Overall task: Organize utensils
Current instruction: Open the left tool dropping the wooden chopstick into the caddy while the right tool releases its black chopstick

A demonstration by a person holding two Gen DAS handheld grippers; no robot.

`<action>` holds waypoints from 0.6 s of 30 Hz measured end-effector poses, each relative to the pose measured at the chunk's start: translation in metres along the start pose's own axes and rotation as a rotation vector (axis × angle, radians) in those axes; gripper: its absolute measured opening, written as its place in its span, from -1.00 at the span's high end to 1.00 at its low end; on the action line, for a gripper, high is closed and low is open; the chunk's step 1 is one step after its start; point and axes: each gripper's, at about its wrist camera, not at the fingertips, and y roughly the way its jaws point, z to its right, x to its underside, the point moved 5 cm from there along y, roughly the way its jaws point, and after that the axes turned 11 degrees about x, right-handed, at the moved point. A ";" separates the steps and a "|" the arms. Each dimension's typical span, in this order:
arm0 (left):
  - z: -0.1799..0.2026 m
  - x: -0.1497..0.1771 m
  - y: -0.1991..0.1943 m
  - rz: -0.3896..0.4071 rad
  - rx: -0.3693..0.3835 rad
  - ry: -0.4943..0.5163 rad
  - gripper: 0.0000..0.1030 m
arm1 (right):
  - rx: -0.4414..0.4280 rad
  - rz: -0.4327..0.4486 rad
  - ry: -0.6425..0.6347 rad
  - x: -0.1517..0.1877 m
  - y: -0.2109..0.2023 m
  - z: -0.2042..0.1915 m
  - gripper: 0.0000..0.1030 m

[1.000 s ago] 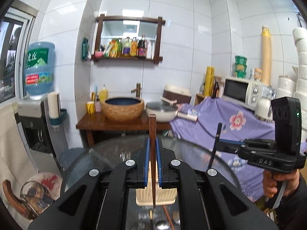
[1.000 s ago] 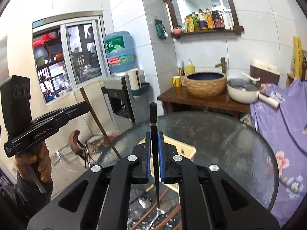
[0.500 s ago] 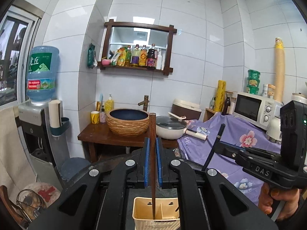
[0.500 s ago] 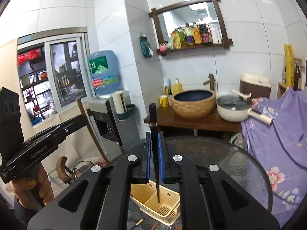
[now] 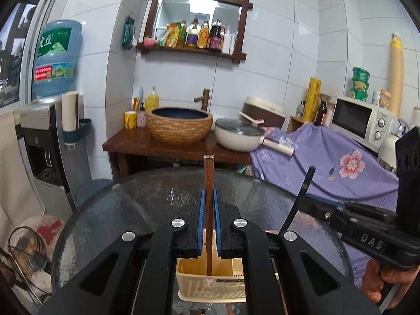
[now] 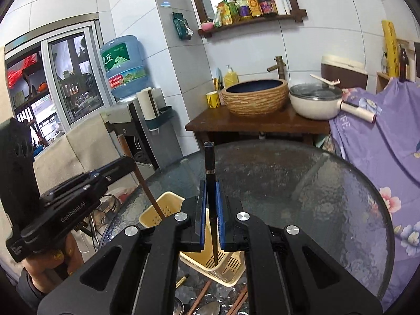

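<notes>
On the round glass table [image 5: 131,210] stood a cream utensil basket [image 5: 210,286], and each chopstick was held upright over it, presumably so it could drop in tip first. The left gripper [image 5: 208,223] was clamped on a brown chopstick [image 5: 209,183], the right gripper [image 6: 210,223] on a black chopstick [image 6: 209,162]. Only the right wrist view showed spoons and loose chopsticks [image 6: 202,292] lying on the table beside the basket.

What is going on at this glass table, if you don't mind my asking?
A person is sorting utensils with two handheld grippers. The left gripper is shut on a brown chopstick, the right gripper on a black chopstick. Both tips point down into the cream basket; more utensils lie on the table.
</notes>
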 end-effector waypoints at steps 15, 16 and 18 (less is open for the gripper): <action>-0.005 0.021 0.008 -0.031 0.010 -0.003 -0.22 | 0.067 0.033 0.001 0.012 0.004 0.006 -0.06; -0.005 0.022 0.003 -0.015 0.012 -0.007 -0.25 | 0.077 0.049 0.009 0.013 0.001 0.008 -0.17; -0.004 0.025 -0.002 -0.011 0.015 -0.005 -0.33 | 0.103 0.075 0.011 0.017 -0.006 0.011 -0.17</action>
